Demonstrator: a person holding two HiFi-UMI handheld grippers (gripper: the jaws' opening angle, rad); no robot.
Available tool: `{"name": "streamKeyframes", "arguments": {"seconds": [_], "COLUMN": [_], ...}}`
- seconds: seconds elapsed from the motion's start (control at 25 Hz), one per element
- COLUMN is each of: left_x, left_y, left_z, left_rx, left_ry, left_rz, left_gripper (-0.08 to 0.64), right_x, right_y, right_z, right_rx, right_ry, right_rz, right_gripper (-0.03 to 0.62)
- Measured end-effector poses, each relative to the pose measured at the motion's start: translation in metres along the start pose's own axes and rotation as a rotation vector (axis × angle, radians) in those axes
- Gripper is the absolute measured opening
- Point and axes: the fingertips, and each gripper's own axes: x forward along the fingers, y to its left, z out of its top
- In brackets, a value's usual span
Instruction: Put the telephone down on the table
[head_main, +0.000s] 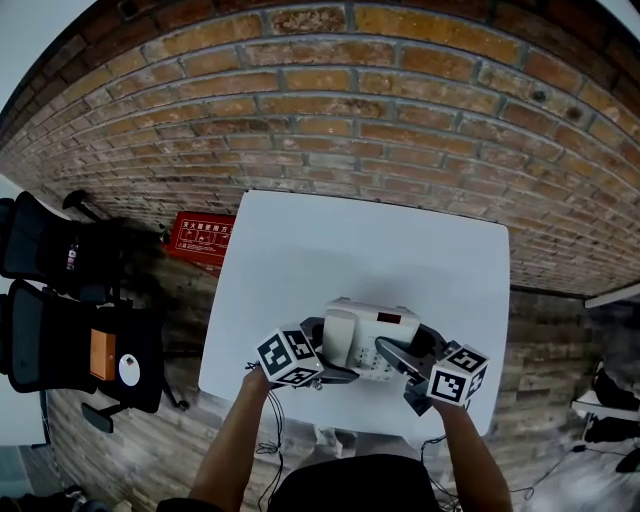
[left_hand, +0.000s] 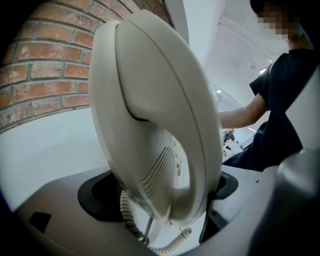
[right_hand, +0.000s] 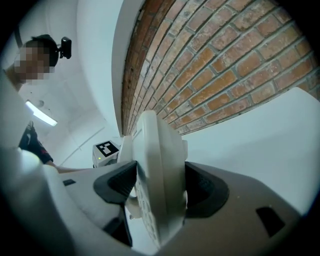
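You hold the cream telephone (head_main: 365, 335) from both sides above the near part of the white tabletop (head_main: 300, 250). The left gripper (head_main: 325, 352) has its jaws clamped across the handset (left_hand: 160, 115), and the right gripper (head_main: 410, 352) has its jaws pinching the body's right edge.

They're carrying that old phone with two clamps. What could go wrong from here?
The coiled cord hangs loose from the telephone, so it might get trapped beneath and leave it rocking. The right tool pinches only a thin edge, which could slip. The phone is also close to the table's front edge; released there, it might tip off.
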Motion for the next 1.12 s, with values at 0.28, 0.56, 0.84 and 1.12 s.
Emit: {"name": "streamKeyframes", "arguments": {"seconds": [0.28,0.56,0.84,1.12], "left_x": [0.014,0.022,0.025,0.027], "left_y": [0.013,0.024,0.032,0.036], "left_z": [-0.011,-0.021,-0.025,-0.027], "left_rx": [-0.012,-0.038,-0.048,-0.075], "left_ry": [0.035,0.038,0.038,0.031], "left_rz": [-0.02,-0.029,-0.026,-0.051], "left_gripper": [0.482,0.482,0.482,0.482], "right_x": [0.006,0.015,0.021,0.026], "right_y": [-0.018,-0.031,-0.038,-0.044], "right_z": [-0.013,-0.022,-0.024,-0.026], "right_rx": [0.032,0.046,0.055,0.06], "right_ry": [0.033,0.048,0.06,0.065], "right_rz": [-0.015,-0.019,-0.015,-0.028], "right_gripper": [0.275,0.274,0.275,0.273]}}
